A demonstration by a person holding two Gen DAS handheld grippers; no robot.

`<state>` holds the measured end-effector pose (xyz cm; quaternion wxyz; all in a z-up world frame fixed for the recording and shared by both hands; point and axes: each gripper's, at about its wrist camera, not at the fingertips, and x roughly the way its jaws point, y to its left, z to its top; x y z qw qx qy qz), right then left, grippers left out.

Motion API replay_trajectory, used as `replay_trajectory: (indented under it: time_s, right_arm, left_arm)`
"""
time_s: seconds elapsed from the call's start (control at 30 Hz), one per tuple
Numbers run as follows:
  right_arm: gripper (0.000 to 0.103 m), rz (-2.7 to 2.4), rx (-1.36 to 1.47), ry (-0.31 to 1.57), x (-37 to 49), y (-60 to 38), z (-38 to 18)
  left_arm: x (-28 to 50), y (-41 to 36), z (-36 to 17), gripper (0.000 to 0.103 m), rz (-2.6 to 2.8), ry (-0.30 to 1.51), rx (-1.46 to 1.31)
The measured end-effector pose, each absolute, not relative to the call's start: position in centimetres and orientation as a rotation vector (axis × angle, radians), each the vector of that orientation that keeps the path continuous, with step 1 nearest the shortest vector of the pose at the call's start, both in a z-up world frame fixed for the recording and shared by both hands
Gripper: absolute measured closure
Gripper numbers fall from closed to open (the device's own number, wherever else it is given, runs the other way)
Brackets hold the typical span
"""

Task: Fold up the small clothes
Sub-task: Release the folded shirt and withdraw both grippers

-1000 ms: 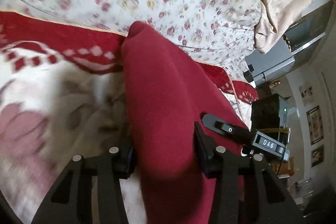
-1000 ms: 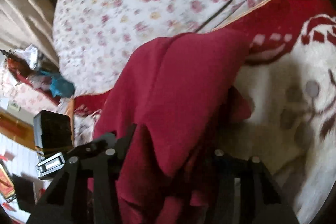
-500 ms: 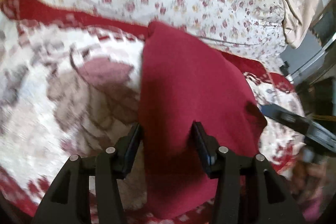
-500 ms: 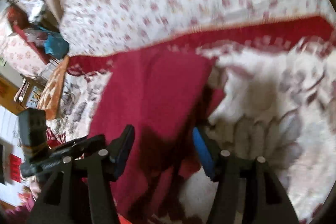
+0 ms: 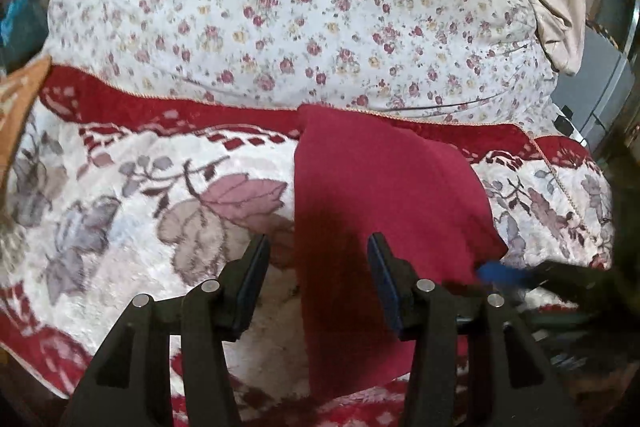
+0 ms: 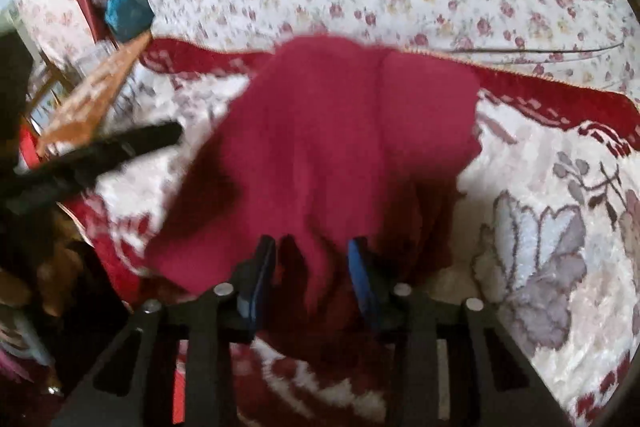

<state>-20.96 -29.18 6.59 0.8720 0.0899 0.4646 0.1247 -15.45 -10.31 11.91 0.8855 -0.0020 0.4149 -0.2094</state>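
Currently mid-fold: red garment [image 5: 360, 207] lies on the patterned blanket [image 5: 120, 227], just near of the floral pillow [image 5: 280, 7]. Left gripper [image 5: 318, 259] jaws apart, clear of cloth. Right gripper [image 6: 312, 267] jaws have just been closing, cloth bunched between them; clamped or not, I cannot tell. Next probably needs a firm edge pinch.

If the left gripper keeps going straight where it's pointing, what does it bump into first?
Probably the red cloth: the left gripper points down at its left edge, with the flowery blanket right beside and under it. Depth is hard to judge here.
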Motion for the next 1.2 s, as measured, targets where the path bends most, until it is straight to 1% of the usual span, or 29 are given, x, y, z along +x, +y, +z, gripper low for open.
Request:
replay_trajectory:
  time_s: [0.03, 0.07, 0.1, 0.13, 0.17, 0.2, 0.4, 0.53, 0.77, 1.2]
  right_arm:
    - [0.057, 0.245, 0.196, 0.945, -21.4, -29.5, 7.8]
    - [0.049, 0.226, 0.197, 0.924, -21.6, -29.7, 8.6]
    - [0.043, 0.201, 0.196, 0.894, -21.9, -29.9, 9.7]
    - [0.031, 0.172, 0.190, 0.868, -22.2, -30.1, 10.5]
    - [0.021, 0.137, 0.177, 0.845, -22.5, -30.1, 11.4]
    - [0.019, 0.105, 0.161, 0.824, -22.9, -29.8, 12.3]
    - [0.015, -0.005, 0.113, 0.719, -23.8, -29.0, 14.3]
    - [0.014, -0.026, 0.123, 0.682, -23.8, -28.5, 14.6]
    - [0.014, -0.024, 0.122, 0.699, -23.1, -27.9, 14.1]
    - [0.011, -0.067, 0.138, 0.738, -22.3, -28.2, 13.1]
  left_arm:
    - [-15.7, -10.2, 12.2, 0.075, -0.423, 0.847, 0.001]
    - [-15.8, -10.2, 12.4, 0.075, -0.414, 0.837, 0.003]
    - [-16.0, -10.2, 12.7, 0.075, -0.403, 0.823, 0.006]
    - [-16.2, -10.2, 13.0, 0.075, -0.396, 0.812, 0.008]
    - [-16.4, -10.2, 13.2, 0.075, -0.388, 0.803, 0.013]
    - [-16.6, -10.2, 13.4, 0.075, -0.377, 0.793, 0.023]
    - [-17.7, -10.6, 14.2, 0.074, -0.290, 0.733, 0.138]
    - [-18.0, -10.1, 14.5, 0.074, -0.297, 0.712, 0.127]
    - [-18.0, -9.4, 14.9, 0.074, -0.308, 0.681, 0.091]
    - [-17.7, -9.6, 14.4, 0.074, -0.321, 0.690, 0.076]
